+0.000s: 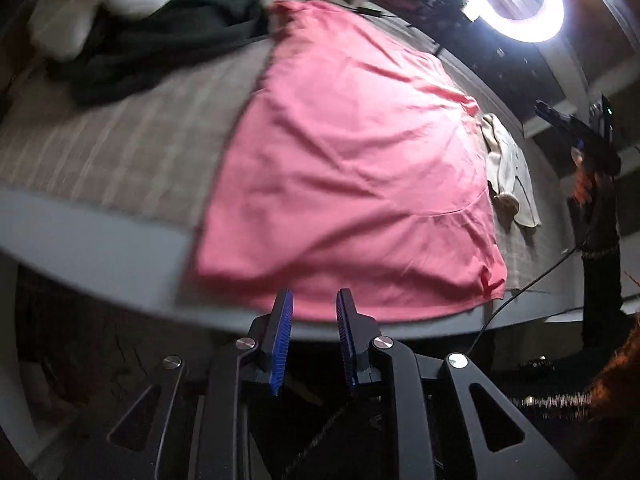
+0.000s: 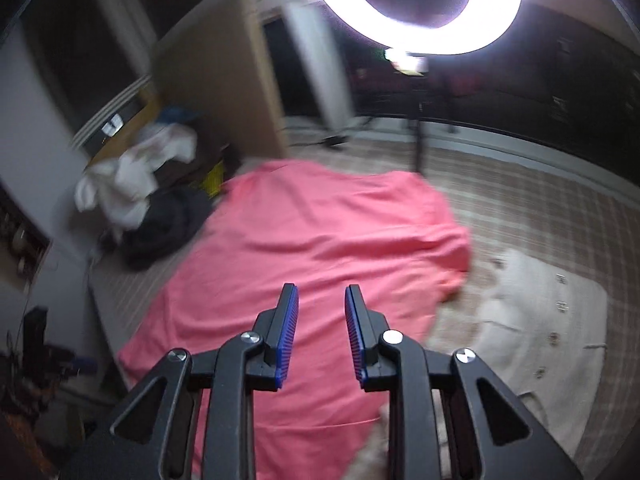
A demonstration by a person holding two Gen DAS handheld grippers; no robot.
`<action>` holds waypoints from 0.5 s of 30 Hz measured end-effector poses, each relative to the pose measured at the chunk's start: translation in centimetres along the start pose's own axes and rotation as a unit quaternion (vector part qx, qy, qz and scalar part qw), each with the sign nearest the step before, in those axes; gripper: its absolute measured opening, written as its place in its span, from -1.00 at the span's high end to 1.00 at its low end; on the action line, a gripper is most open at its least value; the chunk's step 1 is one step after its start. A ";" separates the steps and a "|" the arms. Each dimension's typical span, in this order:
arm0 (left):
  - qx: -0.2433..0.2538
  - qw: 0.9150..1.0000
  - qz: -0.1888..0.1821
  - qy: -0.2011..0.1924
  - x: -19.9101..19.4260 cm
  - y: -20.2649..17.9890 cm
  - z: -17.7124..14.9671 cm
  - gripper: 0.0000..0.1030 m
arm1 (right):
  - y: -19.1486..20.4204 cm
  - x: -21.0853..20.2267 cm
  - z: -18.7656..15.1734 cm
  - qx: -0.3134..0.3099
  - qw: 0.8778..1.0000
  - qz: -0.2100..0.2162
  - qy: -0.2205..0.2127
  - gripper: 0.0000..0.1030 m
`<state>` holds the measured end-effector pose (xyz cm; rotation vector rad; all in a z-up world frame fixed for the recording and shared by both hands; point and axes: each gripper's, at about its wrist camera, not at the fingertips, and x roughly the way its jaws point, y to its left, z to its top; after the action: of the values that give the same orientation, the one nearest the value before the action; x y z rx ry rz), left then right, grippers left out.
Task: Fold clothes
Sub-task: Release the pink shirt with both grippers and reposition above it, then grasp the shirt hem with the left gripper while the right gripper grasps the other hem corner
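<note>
A pink garment (image 1: pixel 352 160) lies spread flat on a plaid-covered bed (image 1: pixel 120 148), its near hem hanging at the bed's front edge. My left gripper (image 1: pixel 314 300) hovers open just in front of that hem, nothing between its blue pads. In the right wrist view the same pink garment (image 2: pixel 304 248) fills the middle, and my right gripper (image 2: pixel 322 294) hangs open above it, holding nothing. The other gripper (image 1: pixel 576 128) shows far right in the left wrist view, held by a person's hand.
A cream buttoned garment (image 2: pixel 532 328) lies to the right of the pink one, cream garment (image 1: pixel 508 172). White clothes (image 2: pixel 132 176) and a dark garment (image 2: pixel 164 228) are heaped at the far left. A ring light (image 2: pixel 432 0) glares overhead. A cable (image 1: pixel 520 292) runs off the bed edge.
</note>
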<state>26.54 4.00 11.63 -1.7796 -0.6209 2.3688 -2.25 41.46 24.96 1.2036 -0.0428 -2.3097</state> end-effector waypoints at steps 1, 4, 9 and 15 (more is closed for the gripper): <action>-0.002 1.000 0.001 -0.004 -0.1 1.0 -0.2 0.54 | 1.5 0.0 0.0 -0.011 1.000 0.002 0.002 0.53; 0.004 1.000 -0.006 0.001 0.8 3.2 0.1 0.53 | 4.2 -0.2 -1.1 -0.014 1.000 -0.017 0.007 0.53; 0.037 0.999 -0.028 0.027 3.5 5.9 1.9 0.52 | 5.1 1.4 -7.3 0.067 0.995 -0.045 0.057 0.53; 0.104 0.991 -0.056 0.063 5.2 5.5 3.2 0.52 | 5.3 2.0 -18.0 0.150 0.970 -0.148 0.122 0.53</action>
<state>22.77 -0.12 5.54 -1.7396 -0.4285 2.1399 13.00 39.79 14.02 1.7462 -0.1358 -2.4481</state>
